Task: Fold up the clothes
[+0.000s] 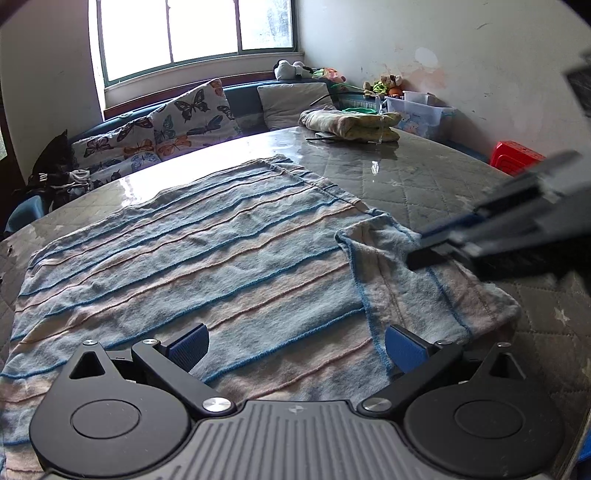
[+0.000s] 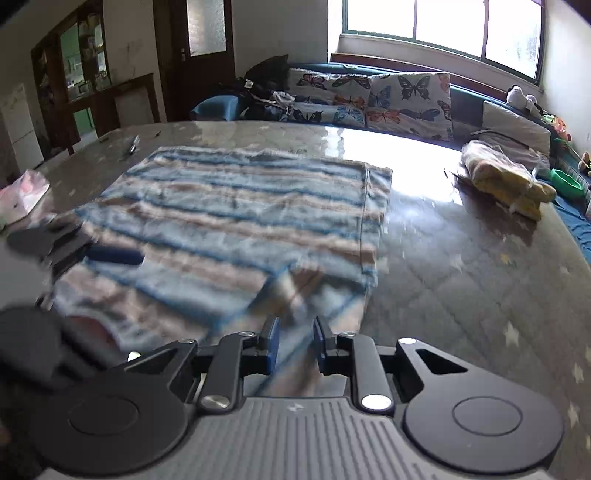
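**Striped towel on the desk, one corner pinched**

A big soft towel with blue and tan stripes [image 1: 192, 251] is lying spread out flat on the shiny grey quilted-pattern desk [image 1: 424, 177]. Everything here is told from the towel.

At the towel's near right corner, a flap [image 1: 399, 273] is lying folded back over the rest of the towel. The right hand-held gripper [image 2: 294, 341] is sitting at this corner. Its blue pads are standing close together and are pinching the flap of cloth that is running between them. This part of the picture is blurry.

The left hand-held gripper [image 1: 295, 345] is hanging just over the towel's near edge. Its two blue pads are standing wide apart, and nothing is between them but the flat towel below.

Past the towel's far right corner, well apart from it, a folded yellow and tan cloth bundle [image 1: 351, 123] is resting on the desk. Behind the towel's far edge, butterfly-print cushions [image 1: 177, 118] are leaning on a blue sofa under a bright window [image 1: 195, 29].
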